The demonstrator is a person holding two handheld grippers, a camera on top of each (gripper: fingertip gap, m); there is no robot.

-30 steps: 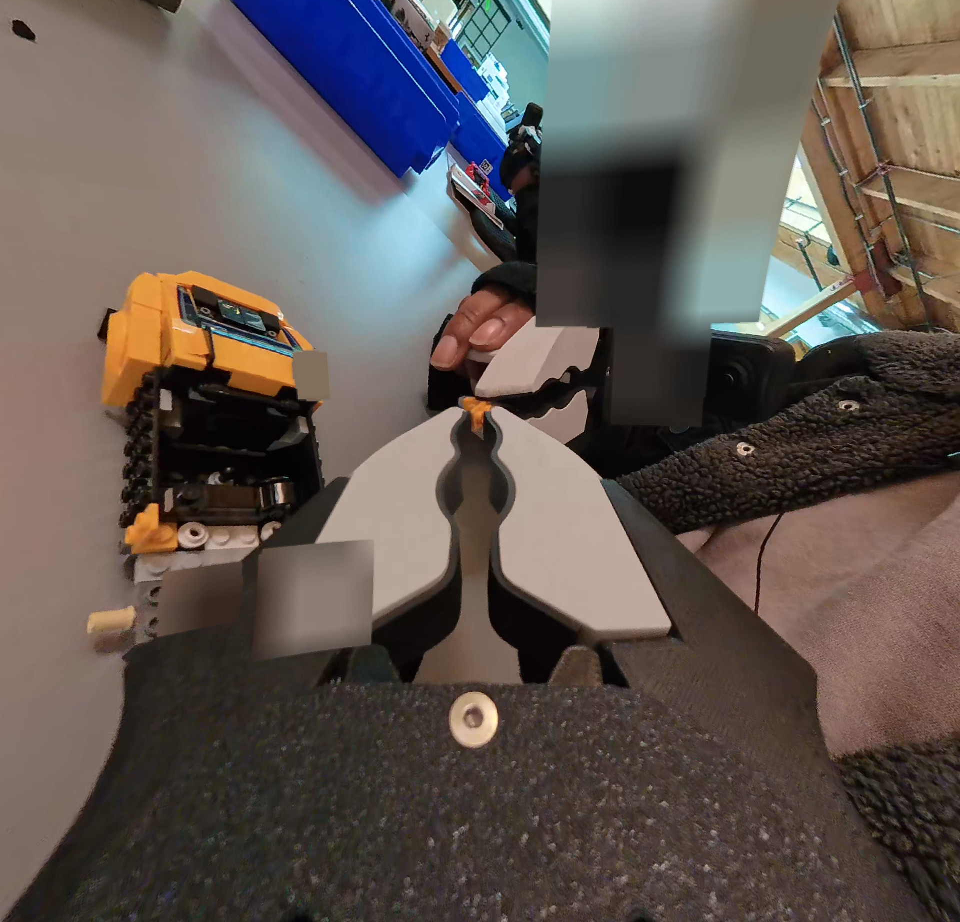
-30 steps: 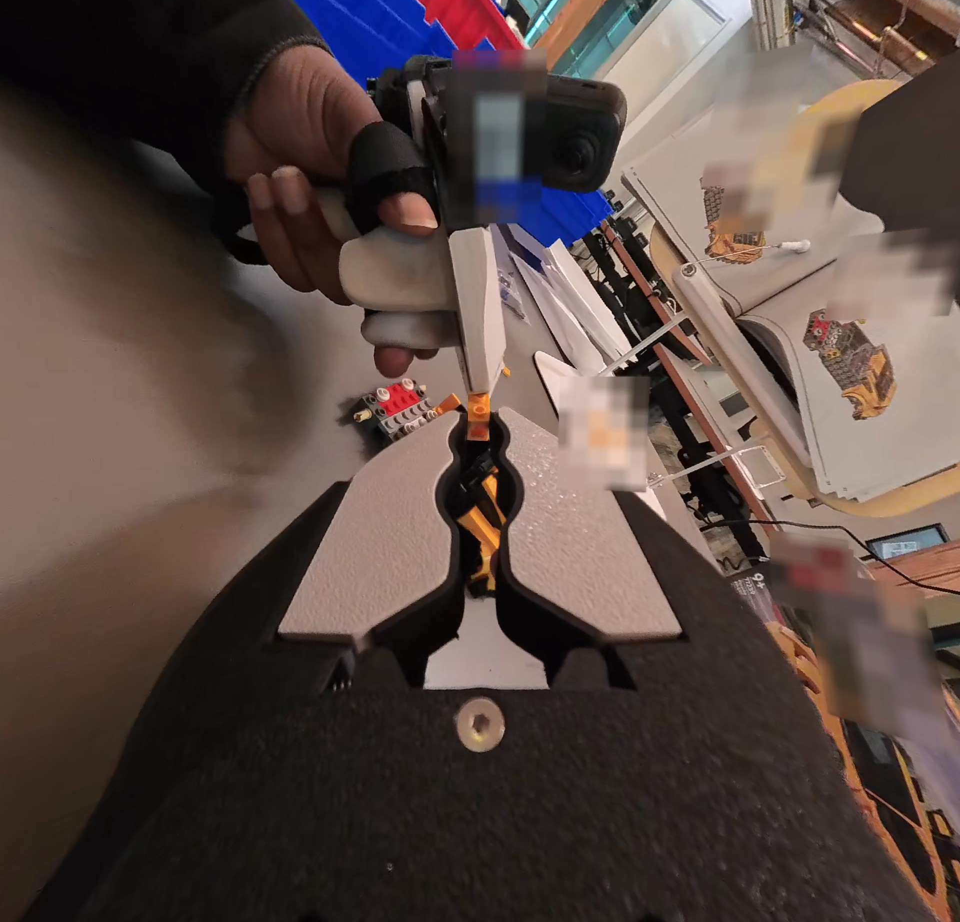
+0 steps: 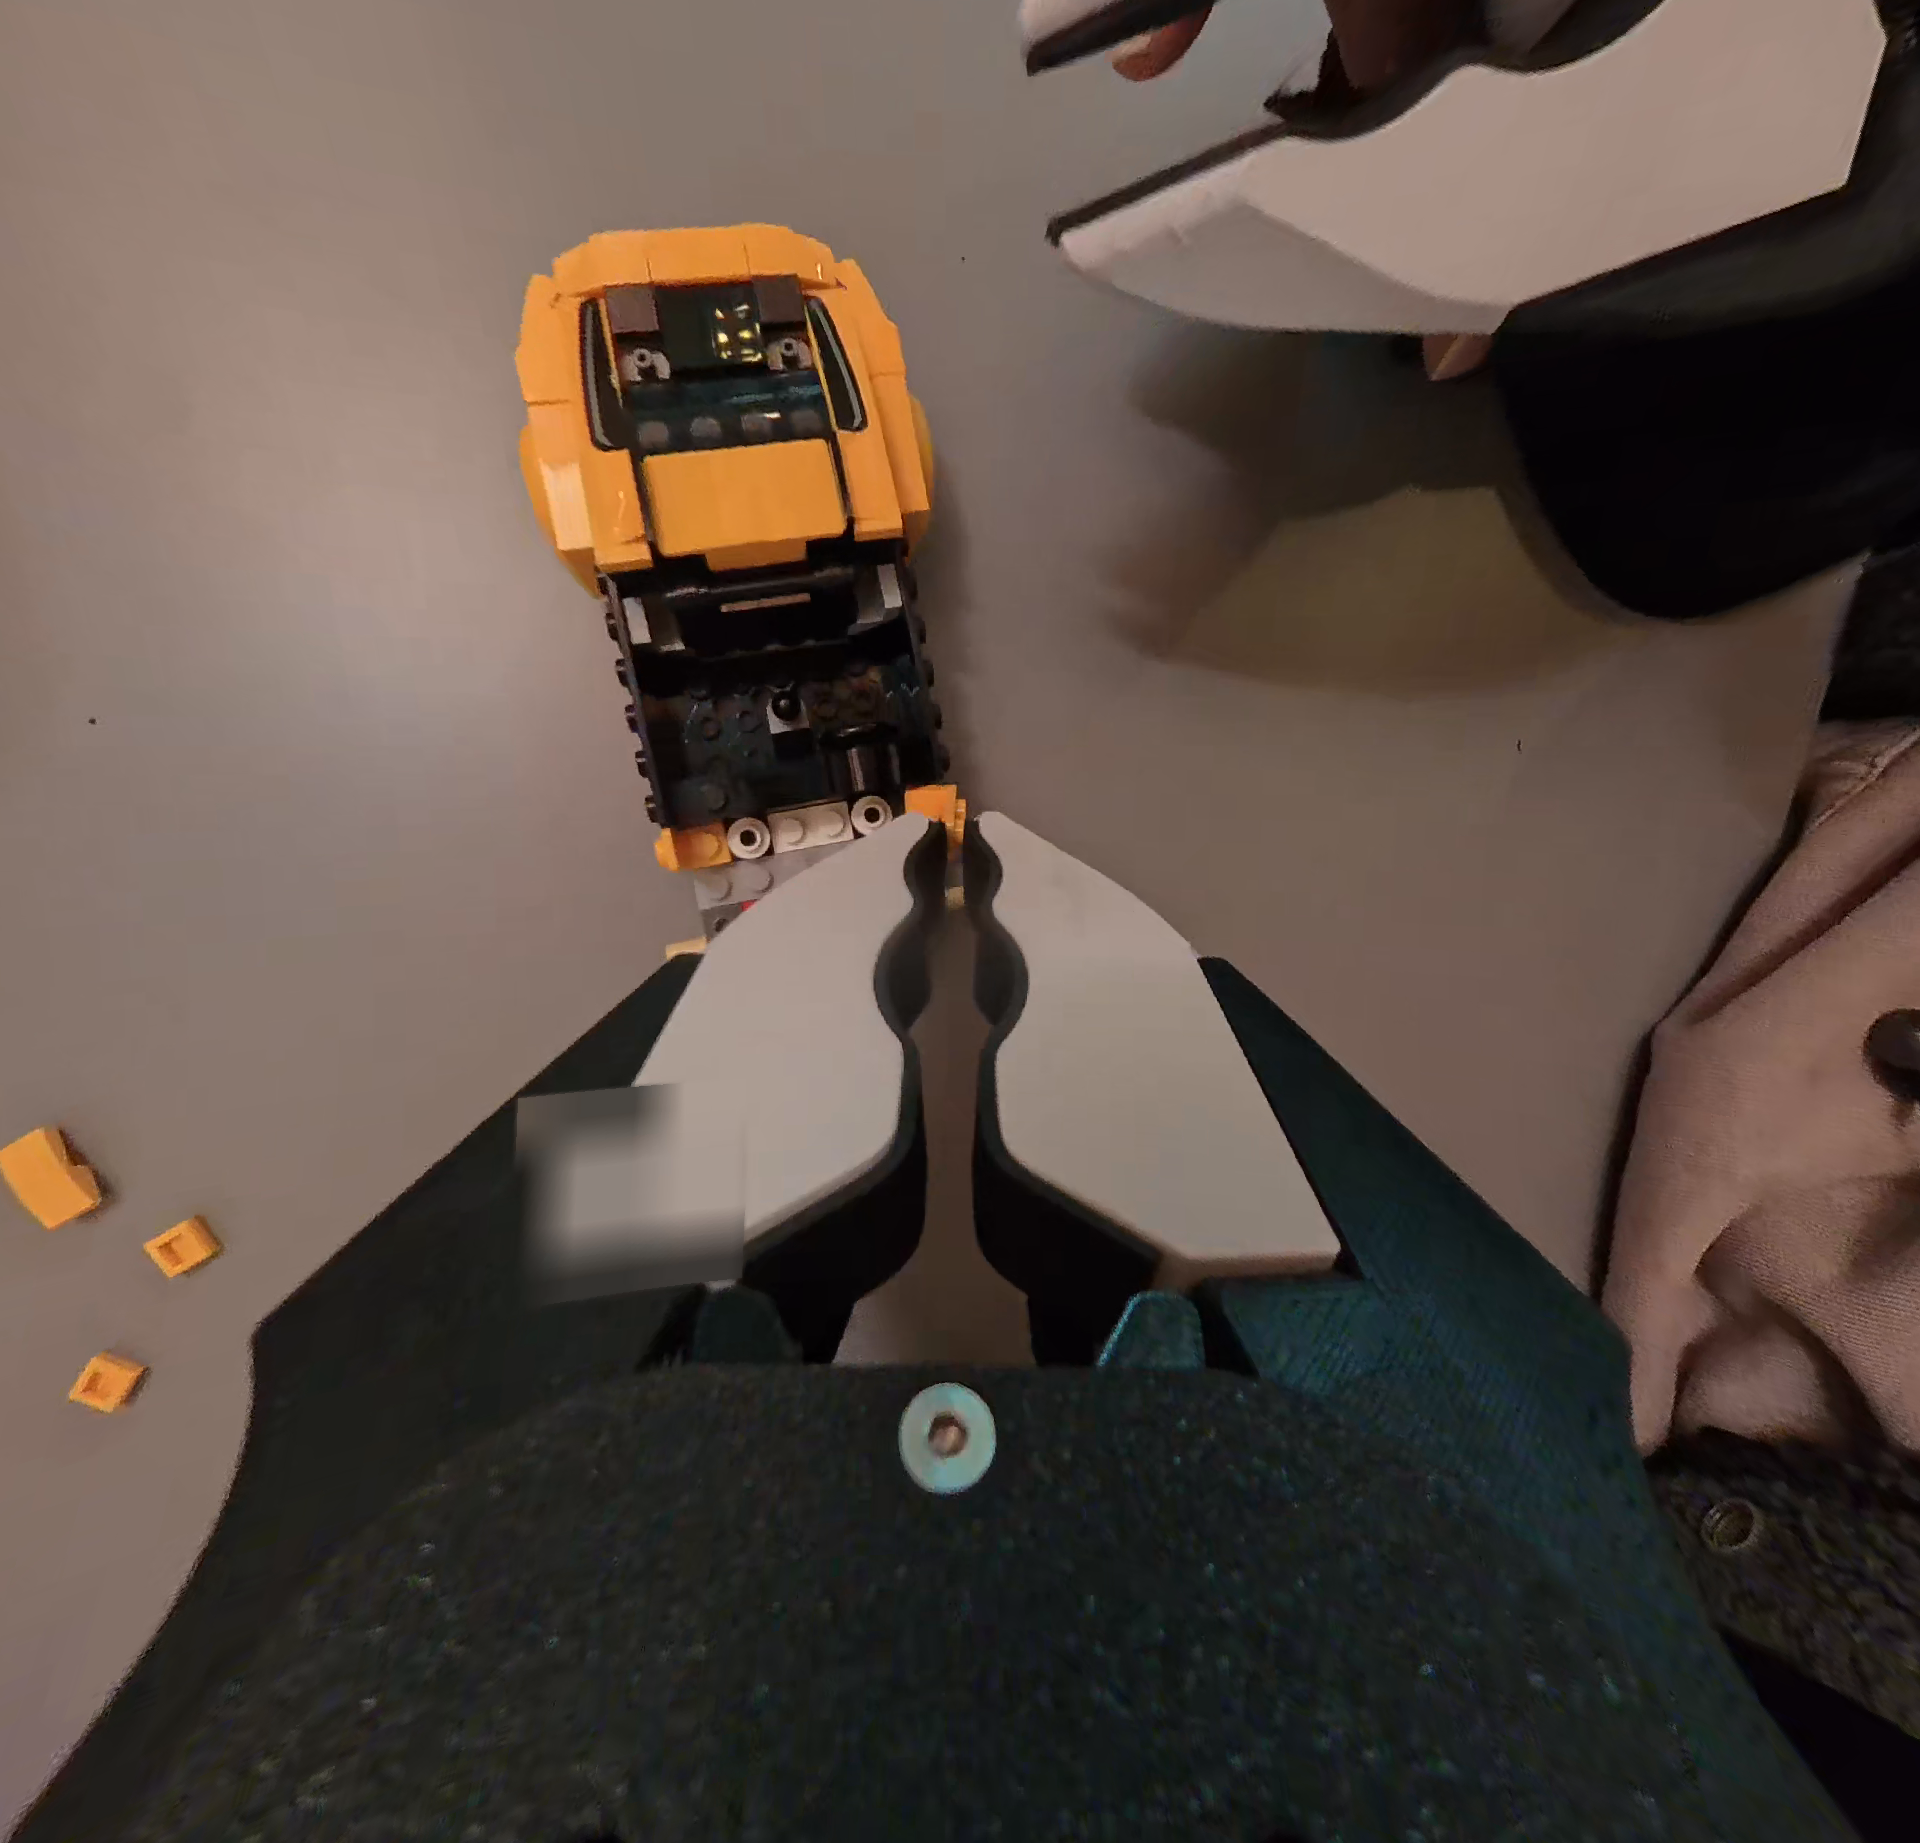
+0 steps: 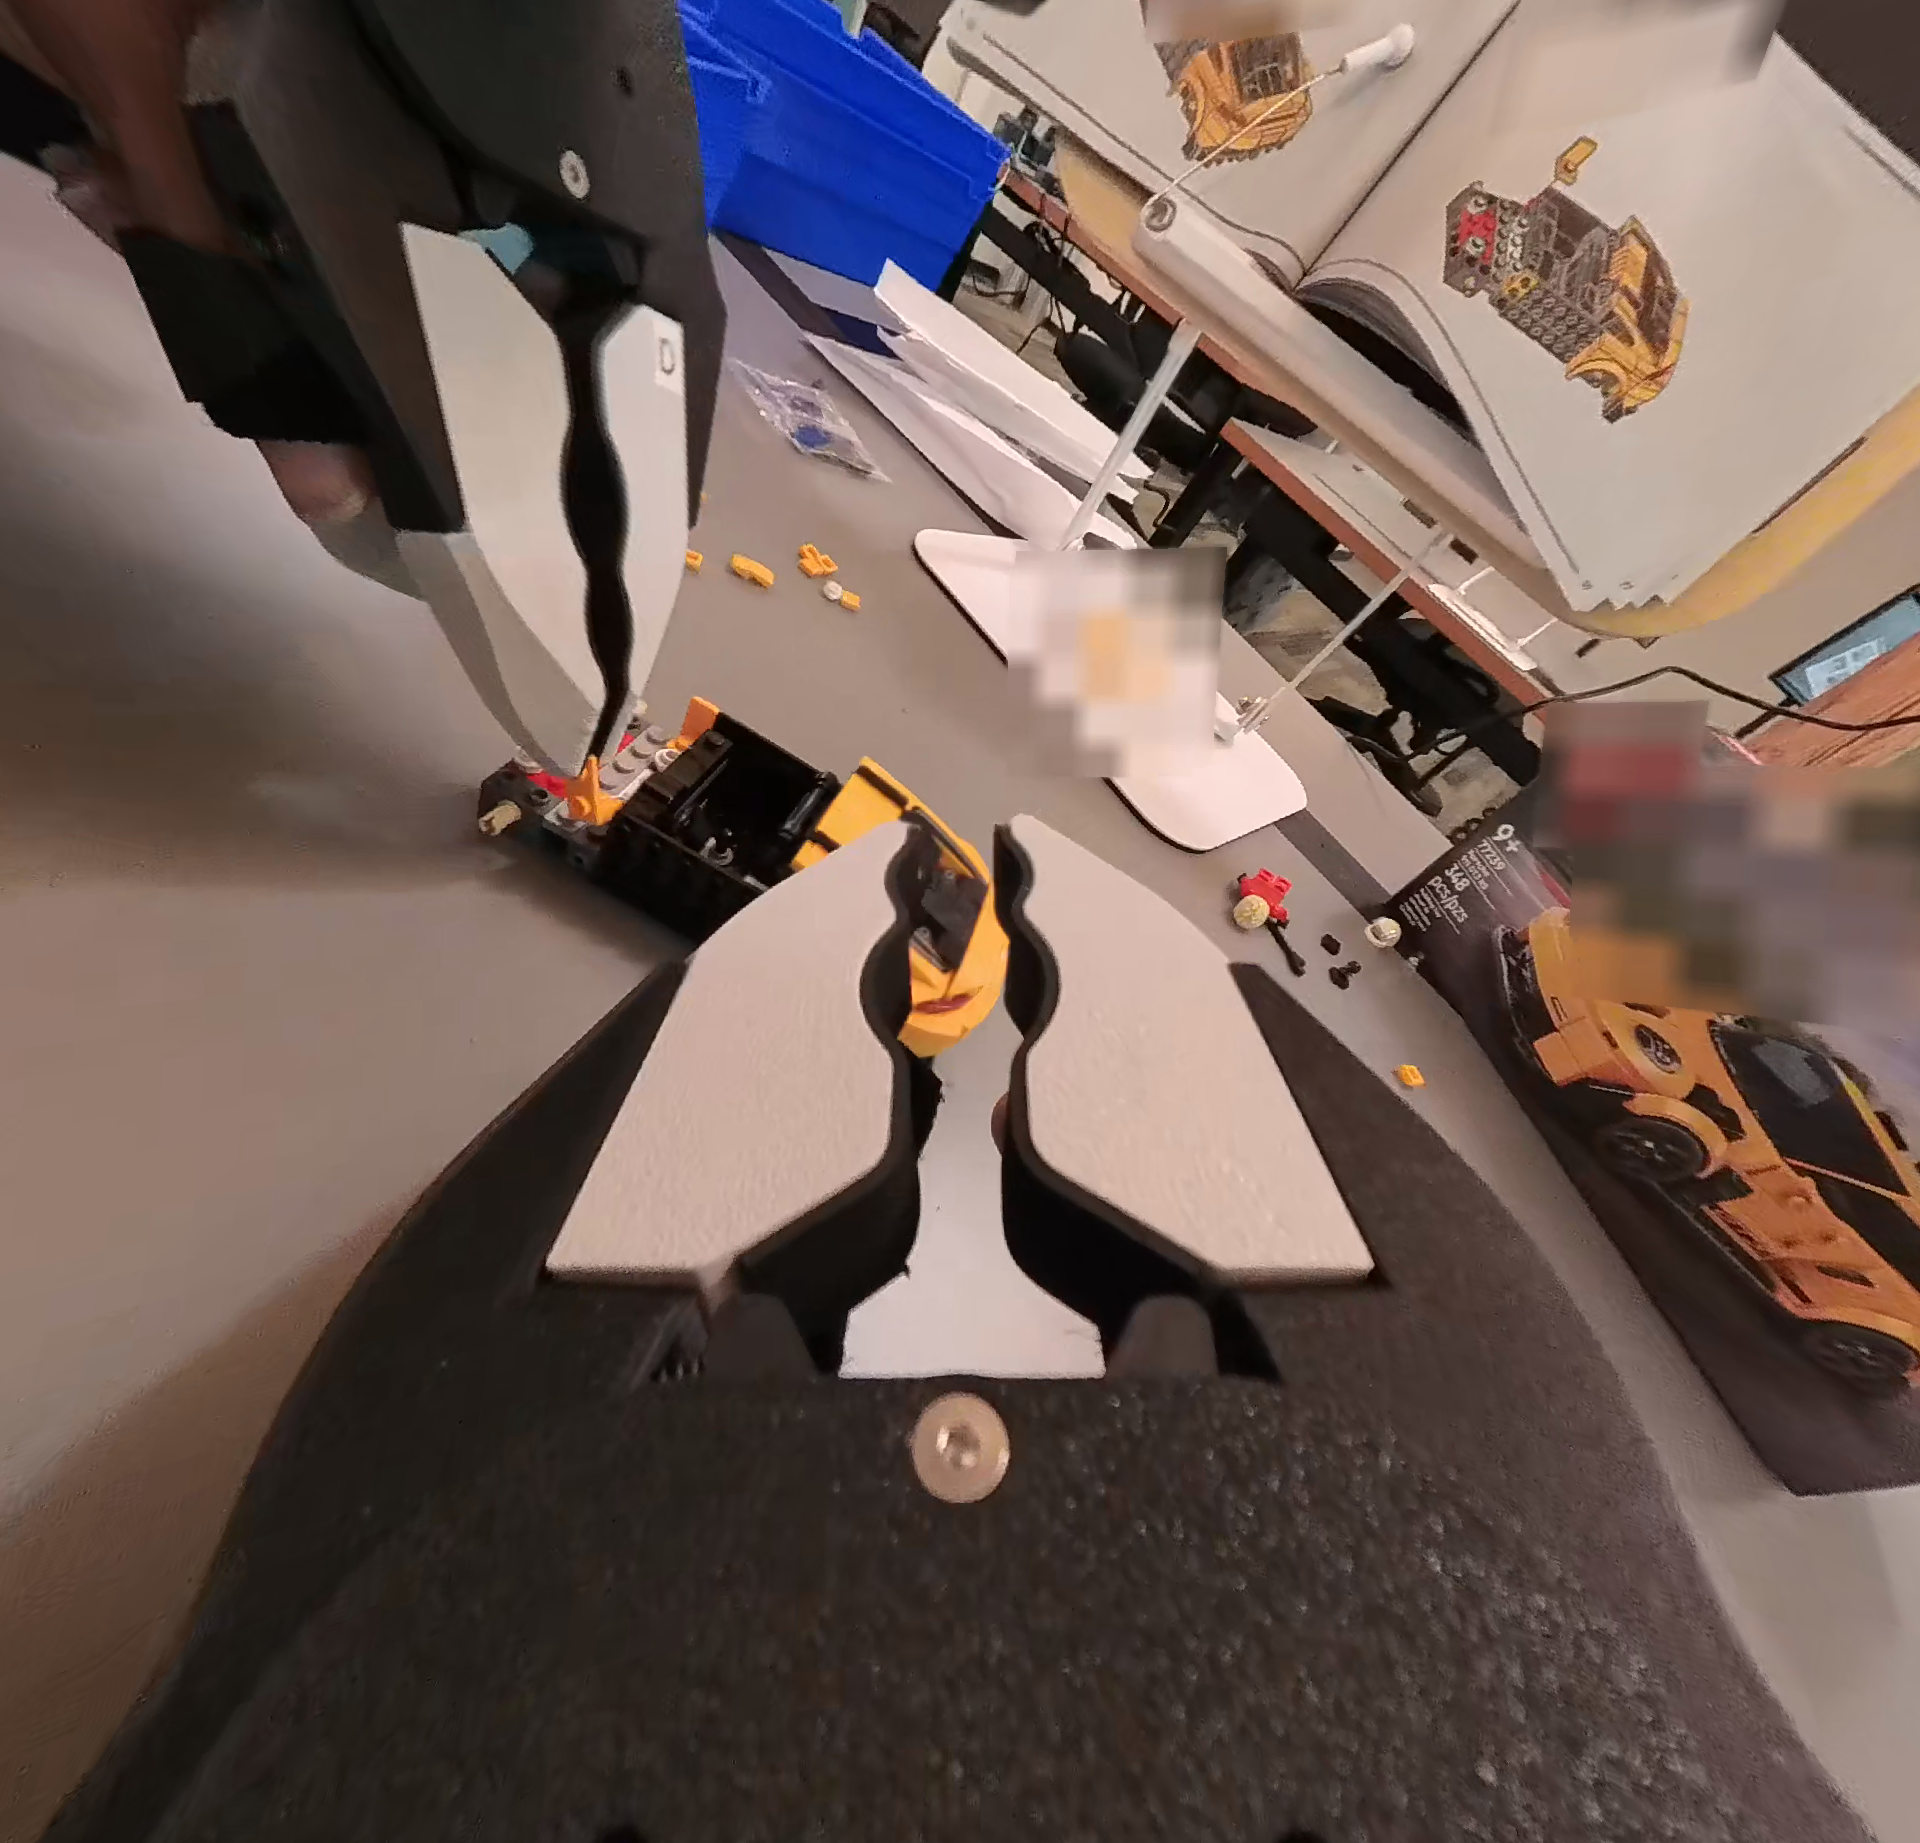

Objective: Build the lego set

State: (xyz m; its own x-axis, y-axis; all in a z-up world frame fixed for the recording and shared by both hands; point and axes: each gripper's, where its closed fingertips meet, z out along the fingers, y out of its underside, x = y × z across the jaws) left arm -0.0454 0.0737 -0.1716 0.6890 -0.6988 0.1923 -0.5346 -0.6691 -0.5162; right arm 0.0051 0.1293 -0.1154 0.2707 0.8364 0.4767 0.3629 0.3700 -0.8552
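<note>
A partly built orange and black brick car (image 3: 727, 463) lies on the grey table (image 3: 312, 546). My left gripper (image 3: 951, 835) is shut on a small orange piece (image 3: 948, 814) and holds it against the car's rear right corner. The right wrist view shows the same: the left gripper (image 4: 597, 744) points down with the orange piece (image 4: 587, 791) at its tips, touching the car (image 4: 727, 817). My right gripper (image 4: 951, 843) is open and empty, above the car's front end. It also shows in the left wrist view (image 3: 1049, 131), open, off to the car's right.
Three loose orange pieces (image 3: 104, 1263) lie left of the left gripper. More small pieces (image 4: 774, 572), a red piece (image 4: 1262, 889), a white stand base (image 4: 1205, 785), an open booklet (image 4: 1558, 287), the set's box (image 4: 1714, 1118) and blue bins (image 4: 831, 131) lie around. A sleeve (image 3: 1766, 1066) is at the right. The grippers' ends are close to 10 cm from one another.
Both grippers were raised tip to tip at the small orange piece. The left has carried it down to the car's rear. The right has drawn away and its jaws stand wider.
</note>
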